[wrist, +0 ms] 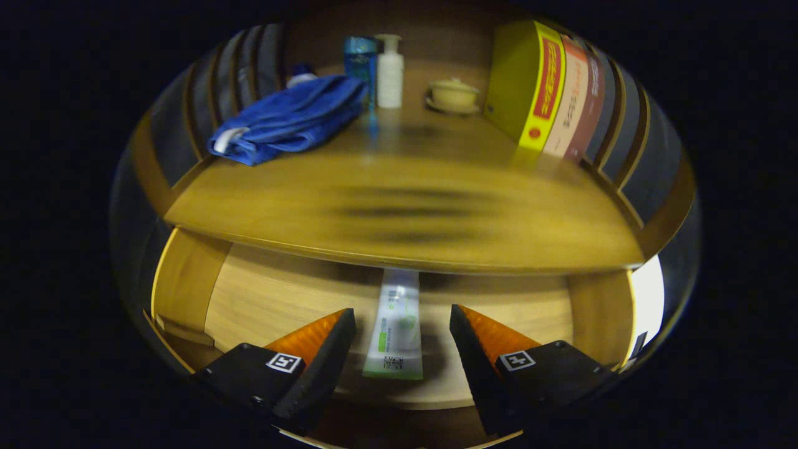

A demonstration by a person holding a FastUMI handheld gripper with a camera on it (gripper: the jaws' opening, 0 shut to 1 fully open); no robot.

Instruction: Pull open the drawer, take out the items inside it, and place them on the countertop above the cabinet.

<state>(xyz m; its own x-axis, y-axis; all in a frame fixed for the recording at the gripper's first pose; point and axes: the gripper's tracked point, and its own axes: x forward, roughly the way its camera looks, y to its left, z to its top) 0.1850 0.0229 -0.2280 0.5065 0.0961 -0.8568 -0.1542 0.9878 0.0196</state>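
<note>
We count one tube (394,330) lying lengthwise on the pale floor of the open drawer (262,293), its far end tucked under the front edge of the countertop (399,212) and its crimped end toward us. Our gripper (403,324) hangs over the drawer with its two fingers spread wide, one on each side of the tube and clear of it, holding nothing. The drawer has one side wall showing at the left and one at the right, each well apart from the tube, so there is free floor on both sides of it. On the countertop above we count one blue cloth (290,118) bunched at the left rear, one blue box (360,62) and one white pump bottle (390,72) standing just beside each other at the back, and one small lidded bowl on a saucer (453,95) to their right. A row of books (548,93) stands upright at the right side; we make out three spines, and cannot tell whether more follow. The wide front and middle of the countertop lie bare, bounded by slatted rails (629,143) on both sides.
</note>
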